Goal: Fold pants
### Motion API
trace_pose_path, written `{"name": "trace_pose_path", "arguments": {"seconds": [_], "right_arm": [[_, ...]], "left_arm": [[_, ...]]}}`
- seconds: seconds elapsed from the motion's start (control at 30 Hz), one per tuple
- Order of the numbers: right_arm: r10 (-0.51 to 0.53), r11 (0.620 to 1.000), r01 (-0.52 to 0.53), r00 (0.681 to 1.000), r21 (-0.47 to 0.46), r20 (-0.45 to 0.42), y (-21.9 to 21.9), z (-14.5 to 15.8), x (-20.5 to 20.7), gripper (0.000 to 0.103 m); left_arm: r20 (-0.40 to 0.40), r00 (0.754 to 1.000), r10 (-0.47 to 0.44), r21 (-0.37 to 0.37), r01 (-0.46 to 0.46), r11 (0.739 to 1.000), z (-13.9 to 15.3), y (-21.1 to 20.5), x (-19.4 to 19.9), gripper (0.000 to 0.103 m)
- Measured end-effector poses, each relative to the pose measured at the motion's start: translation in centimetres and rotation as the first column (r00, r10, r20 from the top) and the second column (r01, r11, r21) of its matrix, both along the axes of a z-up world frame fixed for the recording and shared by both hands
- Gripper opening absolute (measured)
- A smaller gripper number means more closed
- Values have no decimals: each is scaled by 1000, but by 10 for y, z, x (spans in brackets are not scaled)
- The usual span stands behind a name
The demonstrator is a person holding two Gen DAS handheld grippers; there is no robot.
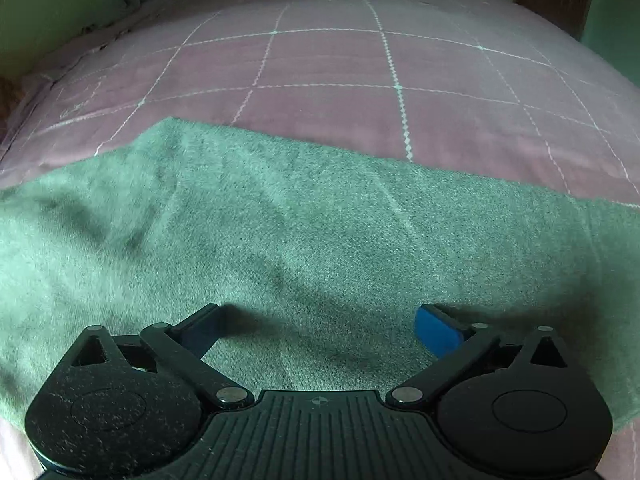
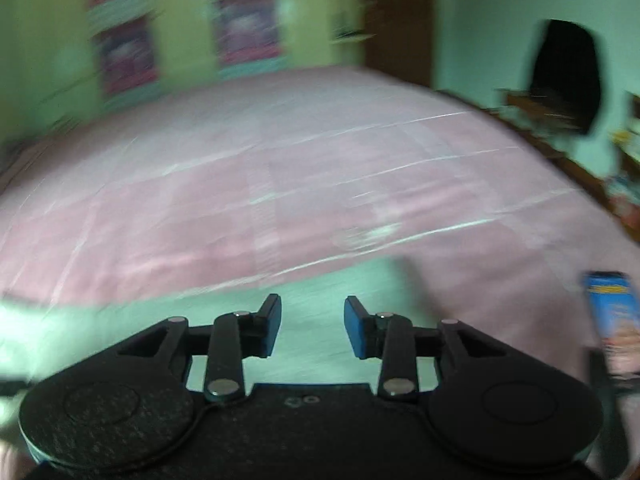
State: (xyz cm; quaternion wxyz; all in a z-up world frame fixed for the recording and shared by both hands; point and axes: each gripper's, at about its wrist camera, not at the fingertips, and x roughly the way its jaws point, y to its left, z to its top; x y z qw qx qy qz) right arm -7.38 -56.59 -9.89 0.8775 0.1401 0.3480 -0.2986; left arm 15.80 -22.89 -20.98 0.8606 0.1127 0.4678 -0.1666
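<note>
Looks like this one is caught between folds. The pants [image 1: 304, 240] are spread flat on the bed [image 1: 360, 72], a green stretch of cloth lying across the pink checked cover near its front edge, with a few soft creases and one corner poking up toward the far left.

The left gripper [image 1: 320, 320] hangs low over the cloth with its fingers [image 1: 436, 332] spread wide. Nothing is pinched between them; the fabric just lies underneath.

The right gripper [image 2: 312, 326] is partly open, with a clear gap between the blue pads and nothing in it. That view is badly smeared, so details are rough, but a strip of the green cloth shows right below the fingers and a blue packet [image 2: 612, 320] sits off at the right edge of the frame.

So the guess is that neither side has a hold right now and the next fold hasn't started. The next move probably calls for each gripper to drop onto an edge or corner, pinch through all the layers, and carry it across evenly so the cloth doesn't bunch.
</note>
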Motion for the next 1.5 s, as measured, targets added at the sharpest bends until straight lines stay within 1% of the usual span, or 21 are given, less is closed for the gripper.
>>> {"name": "trace_pose_path", "arguments": {"seconds": [0.07,0.13,0.2,0.27,0.3,0.33,0.43,0.5,0.6,0.7,0.8,0.9,0.97,1.0,1.07,1.2,1.3,1.33,1.37,1.47,1.5], "right_arm": [[94,995,-93,995,45,-37,21,-14,26,33],[170,985,-167,983,43,-72,42,-27,53,33],[209,978,-207,971,30,-117,52,-36,72,33],[205,978,-207,955,11,-215,48,-51,80,33],[197,979,-204,951,-6,-239,43,-55,78,34],[176,982,-188,953,-23,-247,34,-59,76,34],[66,996,-80,963,-40,-261,9,-55,64,34],[56,998,-62,966,-17,-251,6,-50,58,34],[60,998,-62,974,0,-220,15,-39,31,36],[3,996,10,988,84,-155,7,-34,-3,36],[-47,993,59,992,104,-116,11,-26,-32,36],[-77,988,90,991,125,-107,14,-21,-48,39],[-102,981,116,990,158,-94,10,-21,-54,40],[-122,976,136,989,172,-89,8,-22,-58,41],[-165,961,176,984,211,-69,2,-25,-66,41],[-241,929,237,970,283,-19,-13,-27,-78,41],[-326,883,295,945,366,26,-32,-31,-80,42],[-345,873,308,938,378,32,-36,-32,-79,42],[-351,871,315,936,377,29,-40,-34,-75,42],[-373,863,334,927,379,31,-45,-41,-69,32],[-374,866,334,927,372,38,-43,-40,-70,23]], "left_arm": [[-1,1000,-7,5,7,1000,1,0,0,102],[-2,1000,-14,6,14,1000,1,1,1,102],[-2,1000,-20,6,20,1000,1,1,2,102],[0,1000,-22,5,22,1000,1,1,1,102],[-1,1000,-22,3,22,1000,0,0,2,102],[0,1000,-23,0,23,1000,0,1,2,103],[3,1000,-21,-1,21,1000,1,1,1,103],[2,1000,-17,-1,17,1000,4,2,-2,103],[6,999,-33,-27,33,999,12,6,-17,102],[28,997,-73,-37,74,997,18,6,-38,102],[19,993,-113,-51,114,992,22,-5,-54,102],[20,989,-149,-56,150,987,26,-19,-67,102],[5,985,-174,-31,174,984,20,-28,-72,102],[-10,985,-172,-17,172,985,14,-30,-73,102],[-15,987,-161,-32,161,986,10,-27,-73,103],[-33,990,-134,-30,133,991,17,-29,-71,102],[-37,990,-135,-52,133,990,22,-36,-74,102],[-35,989,-141,-50,139,989,22,-40,-75,102],[-32,989,-147,-44,145,988,20,-44,-74,102],[-24,989,-149,-14,149,989,12,-52,-78,103],[-24,989,-144,-11,144,990,11,-53,-78,103]]}}
